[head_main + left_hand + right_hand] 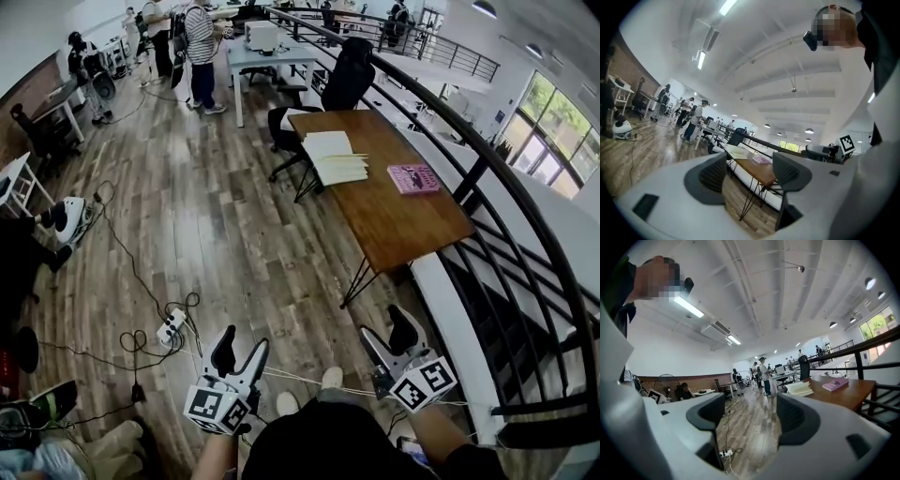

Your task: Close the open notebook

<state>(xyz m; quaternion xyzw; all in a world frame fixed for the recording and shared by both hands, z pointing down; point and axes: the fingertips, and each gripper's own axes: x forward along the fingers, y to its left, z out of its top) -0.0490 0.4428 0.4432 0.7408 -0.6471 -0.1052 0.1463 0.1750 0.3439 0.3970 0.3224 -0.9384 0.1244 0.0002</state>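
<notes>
An open notebook (pixel 336 157) with pale pages lies on the far half of a brown wooden table (pixel 394 211); it also shows small in the left gripper view as the notebook (pixel 737 152) and in the right gripper view as the notebook (pixel 800 388). My left gripper (pixel 240 351) and right gripper (pixel 386 334) are held low in front of me, well short of the table. Both stand open and hold nothing.
A pink book (pixel 413 178) lies right of the notebook. A black office chair (pixel 343 80) stands at the table's far end. A black railing (pixel 487 169) runs along the right. Cables and a power strip (pixel 172 326) lie on the wood floor. Several people (pixel 198 47) stand far off.
</notes>
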